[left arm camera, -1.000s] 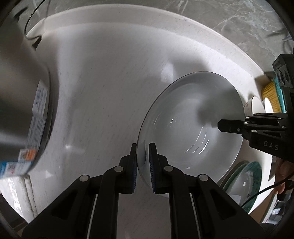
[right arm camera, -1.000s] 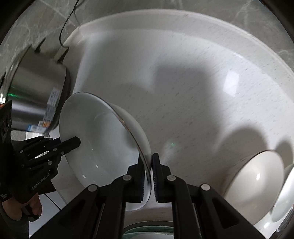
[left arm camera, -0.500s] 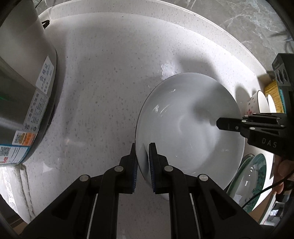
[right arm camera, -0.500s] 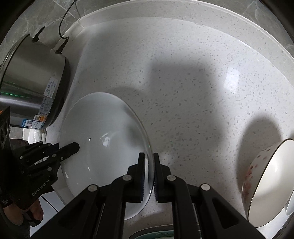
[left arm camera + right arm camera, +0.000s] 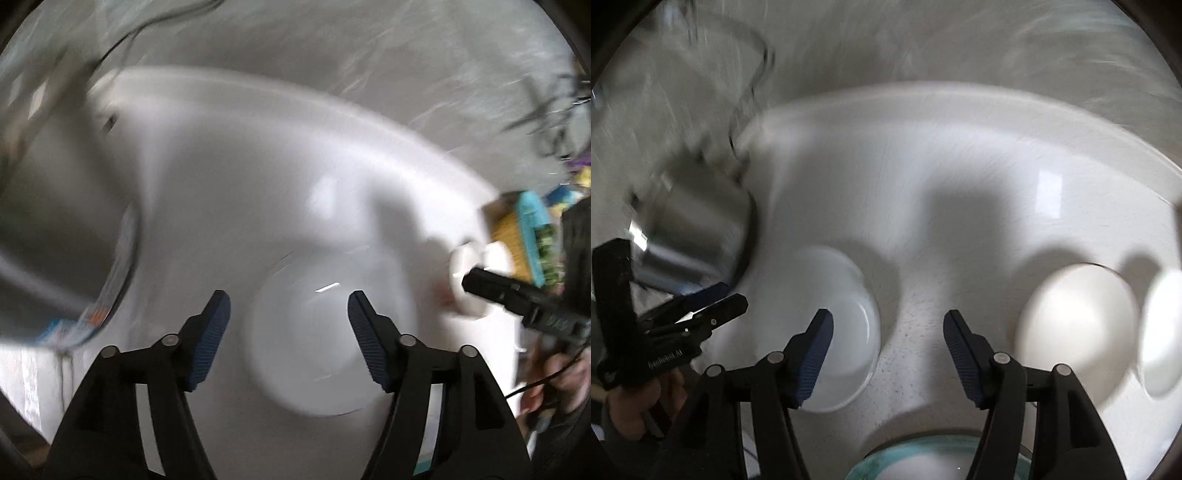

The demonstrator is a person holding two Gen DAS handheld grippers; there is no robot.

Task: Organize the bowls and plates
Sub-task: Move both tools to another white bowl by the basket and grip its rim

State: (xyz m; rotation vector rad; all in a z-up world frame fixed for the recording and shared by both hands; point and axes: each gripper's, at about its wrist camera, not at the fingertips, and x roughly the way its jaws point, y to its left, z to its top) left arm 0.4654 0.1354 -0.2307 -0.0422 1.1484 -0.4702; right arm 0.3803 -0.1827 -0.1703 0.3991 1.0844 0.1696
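Both views are smeared by motion. A large white bowl (image 5: 314, 339) rests on the pale speckled counter (image 5: 240, 166). My left gripper (image 5: 288, 310) hangs above it with its jaws opening, and the blue pads touch nothing. In the right wrist view the same bowl (image 5: 846, 332) lies low and left of my right gripper (image 5: 888, 325). That gripper's jaws are opening too, with only bare counter between them. The right gripper (image 5: 480, 284) also shows at the right edge of the left wrist view. The left gripper (image 5: 731, 299) shows at the left edge of the right wrist view.
A steel cooker (image 5: 701, 229) stands at the left by the wall. Two cream bowls (image 5: 1075, 332) (image 5: 1160, 332) sit to the right. A teal-rimmed plate (image 5: 923, 458) lies at the near edge. A yellow and teal object (image 5: 524, 240) sits at the far right.
Both grippers were shut on opposite rims of the white bowl. They have let go, spread their jaws and risen. The bowl now lies free on the counter.
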